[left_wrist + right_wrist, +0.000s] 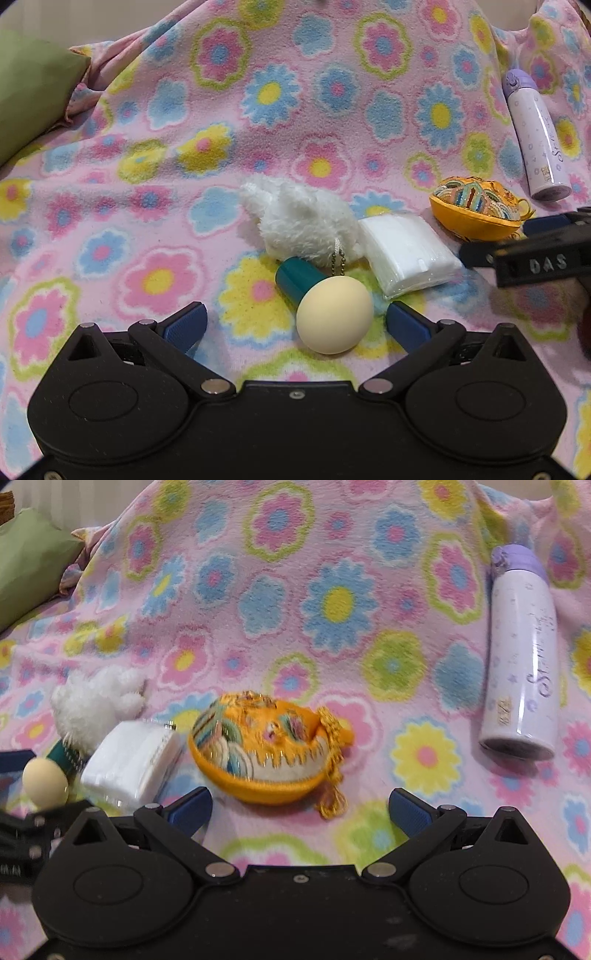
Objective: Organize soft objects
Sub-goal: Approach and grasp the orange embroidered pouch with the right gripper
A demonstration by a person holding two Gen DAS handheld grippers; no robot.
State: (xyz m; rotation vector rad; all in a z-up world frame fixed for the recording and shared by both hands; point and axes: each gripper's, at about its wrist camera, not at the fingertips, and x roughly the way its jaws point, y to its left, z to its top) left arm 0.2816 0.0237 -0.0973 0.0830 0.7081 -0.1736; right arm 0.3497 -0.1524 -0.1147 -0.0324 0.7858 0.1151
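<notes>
Left wrist view: left gripper [297, 325] low over blanket [147, 221], jaws spread around cream egg [334, 314]. Right gripper [300, 810] level, jaws spread before orange pouch [266, 749].

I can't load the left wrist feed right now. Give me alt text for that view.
The open left gripper hovers over a flowered blanket, a cream egg-shaped ball between its fingertips. Just beyond lie a teal tube, a white plush toy and a white tissue pack; an orange pouch and a purple bottle sit right.
</notes>
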